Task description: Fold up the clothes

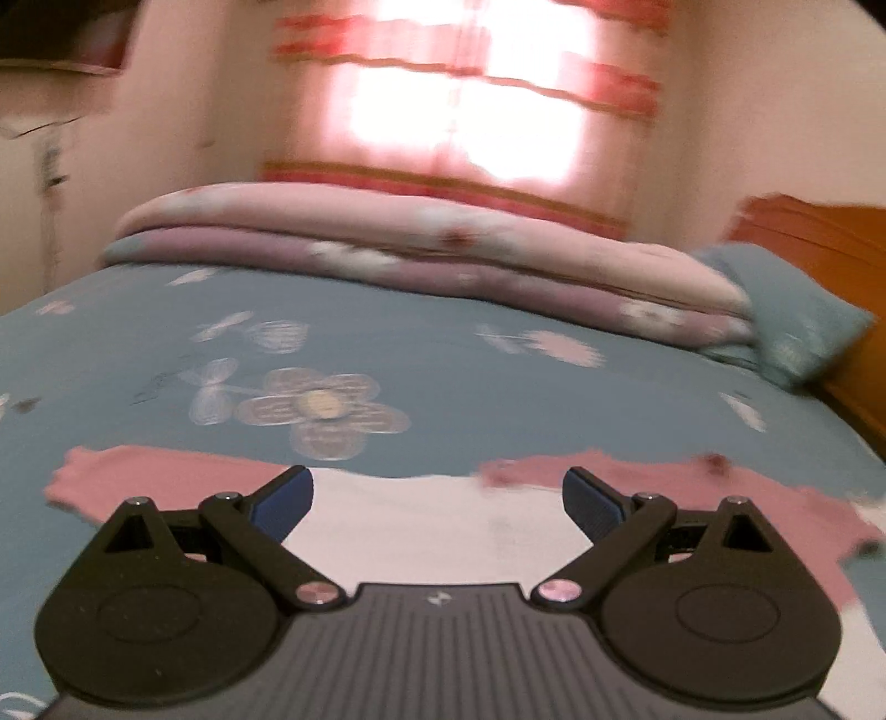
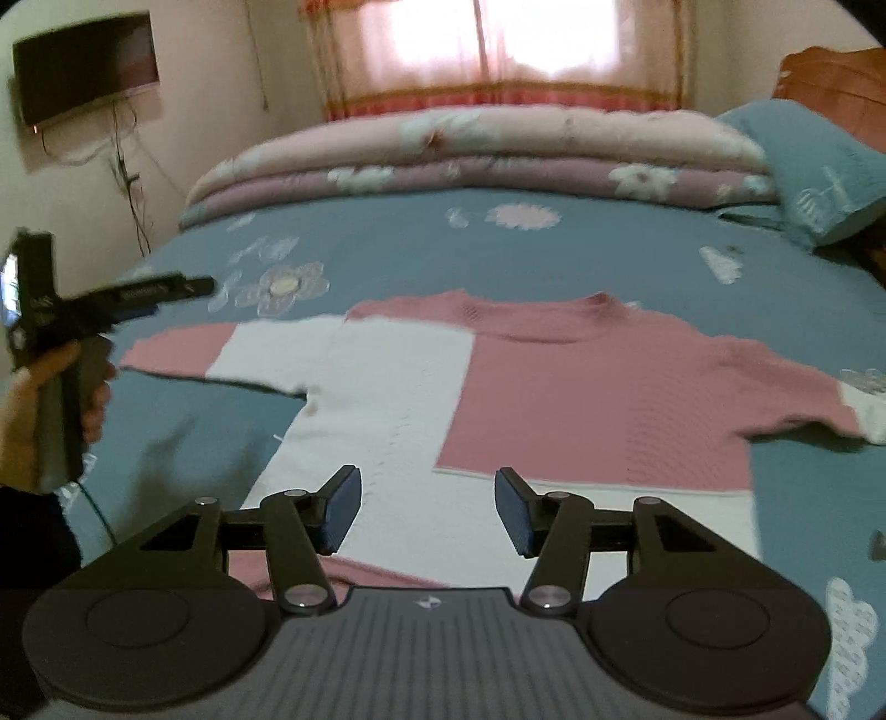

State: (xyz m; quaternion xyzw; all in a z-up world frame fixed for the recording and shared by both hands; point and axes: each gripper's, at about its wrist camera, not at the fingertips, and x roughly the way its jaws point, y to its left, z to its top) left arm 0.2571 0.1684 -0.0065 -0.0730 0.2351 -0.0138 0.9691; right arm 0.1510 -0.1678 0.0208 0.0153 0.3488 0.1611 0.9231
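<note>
Sweater [image 2: 554, 399] flat – neck twd quilt [image 2: 470, 149], sleeves crosswise.

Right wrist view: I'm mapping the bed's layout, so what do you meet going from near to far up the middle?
Right gripper → pink and white sweater → blue flowered bedspread → folded pink quilt → curtained window.

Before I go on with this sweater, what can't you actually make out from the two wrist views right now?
- Sweater hem: right wrist view, hidden behind the right gripper.
- Sweater's right cuff: same view, cut off by the frame edge.
- Most of the sweater: left wrist view, hidden by the left gripper; the rest is motion-blurred.
- Left gripper's jaws: right wrist view, side-on and blurred.
- Wall screen: too dark to read.
</note>
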